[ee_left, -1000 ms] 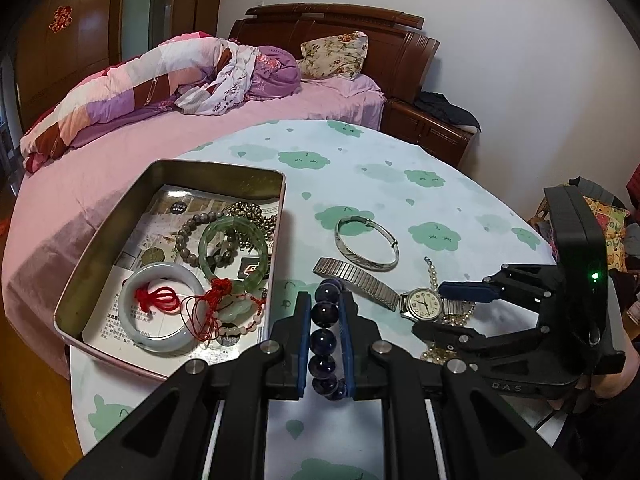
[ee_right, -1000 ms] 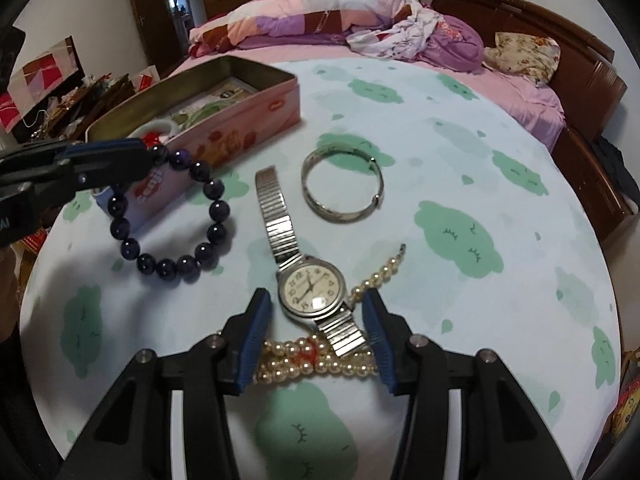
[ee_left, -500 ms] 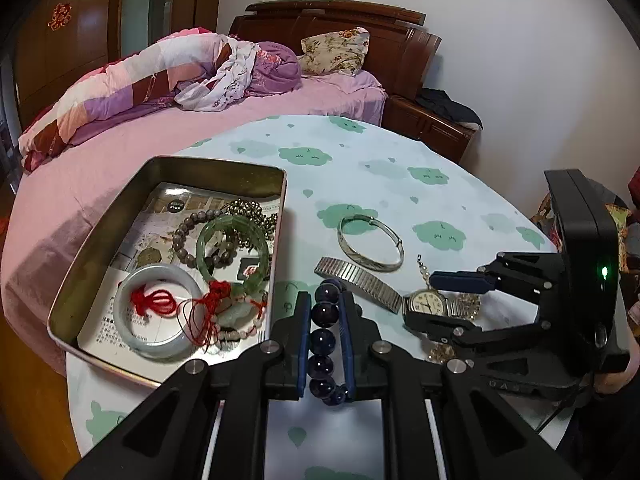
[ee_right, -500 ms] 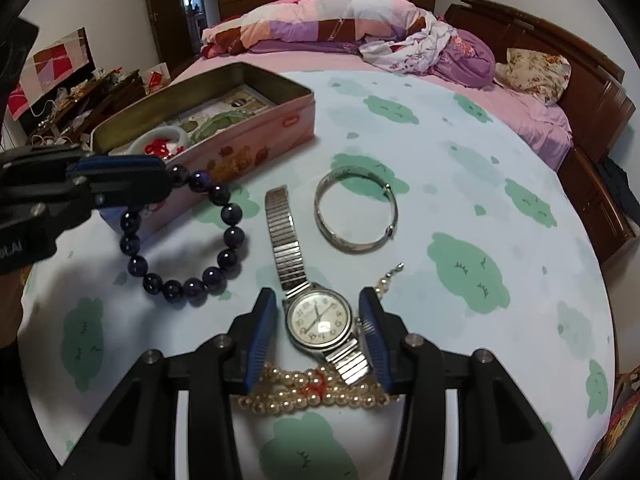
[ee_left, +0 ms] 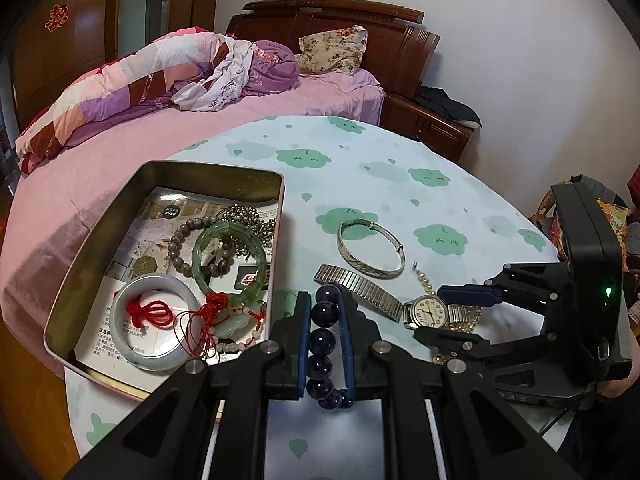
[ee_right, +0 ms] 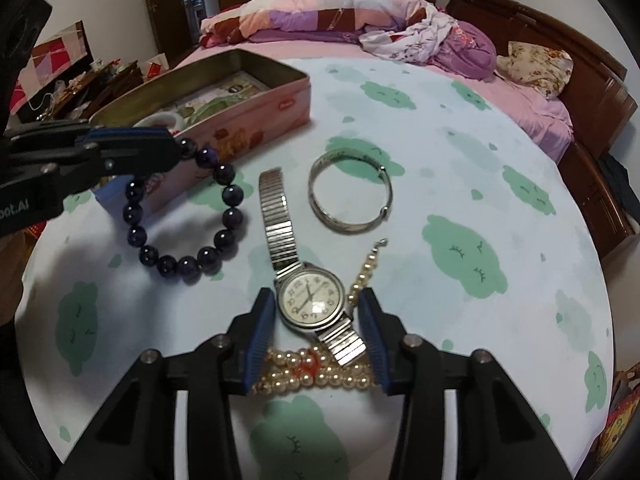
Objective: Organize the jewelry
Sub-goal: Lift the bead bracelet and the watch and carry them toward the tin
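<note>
My left gripper (ee_left: 325, 308) is shut on a dark purple bead bracelet (ee_left: 323, 340), which hangs above the table beside the tin (ee_right: 188, 224). My right gripper (ee_right: 317, 312) is open, its jaws either side of a silver wristwatch (ee_right: 311, 300) that lies on the table; it also shows in the left wrist view (ee_left: 426, 311). A pearl strand (ee_right: 316, 376) lies under the watch. A silver bangle (ee_right: 350, 194) lies beyond it. The open tin (ee_left: 96, 256) holds a green jade bangle (ee_left: 228, 258), a white bangle (ee_left: 154, 326), red cords and beads.
The round table (ee_left: 360, 184) has a cloud-print cloth. A bed (ee_left: 120, 152) with a quilt lies behind it, with a wooden headboard (ee_left: 360, 36). Clutter sits on furniture at the left in the right wrist view (ee_right: 80, 80).
My right gripper has moved forward so its open jaws now flank the watch face. My left gripper has kept the purple bracelet and lifted slightly.
</note>
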### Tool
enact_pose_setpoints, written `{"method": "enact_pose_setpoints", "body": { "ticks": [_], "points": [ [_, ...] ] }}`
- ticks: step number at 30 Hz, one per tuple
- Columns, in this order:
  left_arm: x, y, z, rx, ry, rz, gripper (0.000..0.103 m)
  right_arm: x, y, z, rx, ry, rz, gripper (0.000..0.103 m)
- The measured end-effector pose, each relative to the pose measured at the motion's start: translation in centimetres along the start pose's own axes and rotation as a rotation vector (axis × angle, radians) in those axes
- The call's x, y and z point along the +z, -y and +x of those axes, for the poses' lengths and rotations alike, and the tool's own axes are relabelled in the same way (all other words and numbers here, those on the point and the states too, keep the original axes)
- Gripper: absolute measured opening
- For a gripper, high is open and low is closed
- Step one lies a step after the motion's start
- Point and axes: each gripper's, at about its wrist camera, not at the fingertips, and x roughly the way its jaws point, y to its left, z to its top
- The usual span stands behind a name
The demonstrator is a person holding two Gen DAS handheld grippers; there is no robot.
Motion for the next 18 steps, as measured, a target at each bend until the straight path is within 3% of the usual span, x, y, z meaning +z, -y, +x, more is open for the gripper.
{"method": "enact_pose_setpoints", "body": {
  "ticks": [13, 18],
  "points": [
    [0.3, 0.1, -0.3, -0.001, 0.007, 0.004, 0.013, -1.0, 0.0, -2.6, 0.008, 0.086, 0.06, 0.04],
    [0.6, 0.4, -0.8, -0.005, 0.017, 0.012, 0.013, -0.6, 0.0, -2.3, 0.026, 0.072, 0.062, 0.039]
  ]
}}
